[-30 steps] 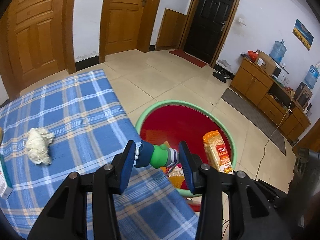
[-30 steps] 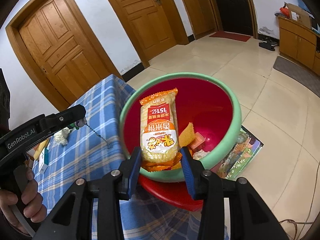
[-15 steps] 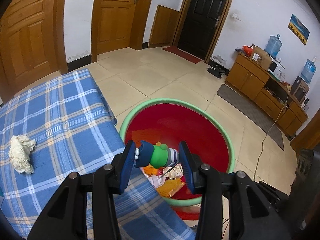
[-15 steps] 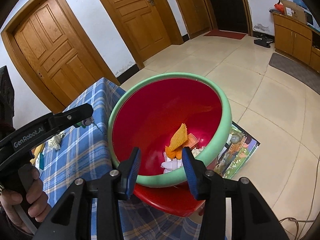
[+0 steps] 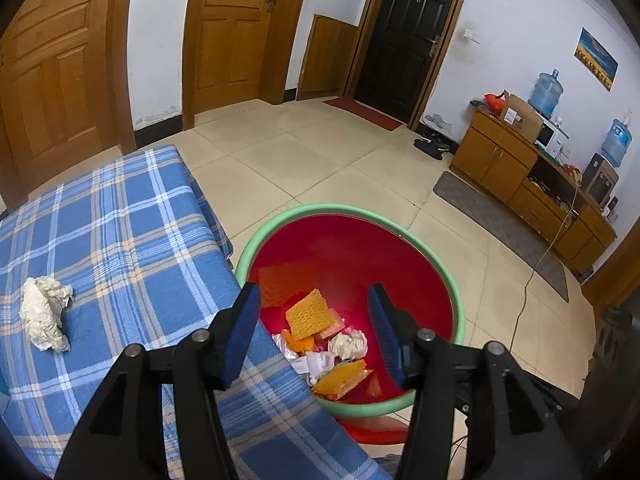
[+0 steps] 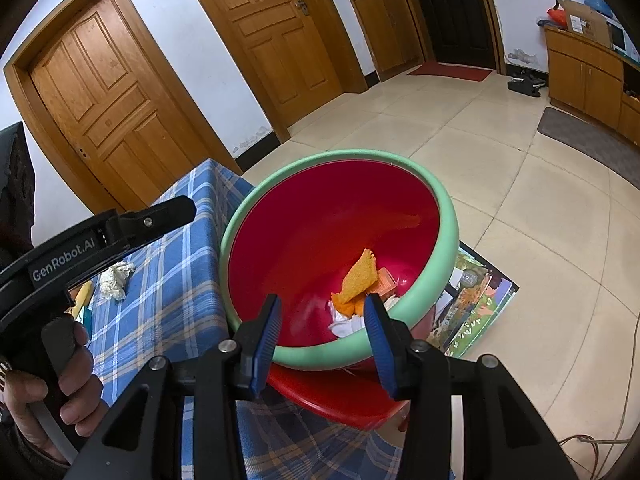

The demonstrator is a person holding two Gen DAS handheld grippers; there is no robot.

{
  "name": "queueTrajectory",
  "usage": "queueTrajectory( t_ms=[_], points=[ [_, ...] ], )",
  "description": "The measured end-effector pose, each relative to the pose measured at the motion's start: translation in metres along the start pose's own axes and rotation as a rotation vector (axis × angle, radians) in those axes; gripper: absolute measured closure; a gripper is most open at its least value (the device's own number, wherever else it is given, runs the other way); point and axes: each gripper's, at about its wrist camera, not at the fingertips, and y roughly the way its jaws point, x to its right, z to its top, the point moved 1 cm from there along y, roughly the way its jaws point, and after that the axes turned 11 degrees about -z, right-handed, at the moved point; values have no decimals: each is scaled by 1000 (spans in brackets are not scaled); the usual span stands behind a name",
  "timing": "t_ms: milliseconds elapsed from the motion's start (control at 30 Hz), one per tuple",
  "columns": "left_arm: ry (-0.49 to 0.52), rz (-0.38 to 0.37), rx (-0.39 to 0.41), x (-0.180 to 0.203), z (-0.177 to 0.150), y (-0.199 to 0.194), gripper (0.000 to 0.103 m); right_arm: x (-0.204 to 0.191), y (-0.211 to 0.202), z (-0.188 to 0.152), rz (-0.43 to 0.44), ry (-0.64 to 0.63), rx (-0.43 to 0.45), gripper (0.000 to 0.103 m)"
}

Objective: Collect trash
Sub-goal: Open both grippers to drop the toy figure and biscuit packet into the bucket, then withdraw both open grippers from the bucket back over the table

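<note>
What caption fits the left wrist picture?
Open left gripper above the red basin of trash, crumpled tissue waiting on the blue plaid cloth.

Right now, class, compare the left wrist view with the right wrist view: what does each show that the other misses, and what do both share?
Only the left wrist view shows the water bottles and the wall picture. Only the right wrist view shows the hand gripping the left tongs and the picture book on the floor. Both show the red basin with trash, the checked cloth, the crumpled tissue and open tongs.

Empty right tool point(image 6: 320, 322) over red basin point(image 6: 304, 236)
</note>
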Motion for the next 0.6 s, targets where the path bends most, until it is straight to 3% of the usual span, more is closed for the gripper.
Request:
queueTrajectory(
  t_ms=[600],
  points=[
    [-72,74,46,-28,-21,-59,47,-34,-29,-6,44,-43,39,51]
  ],
)
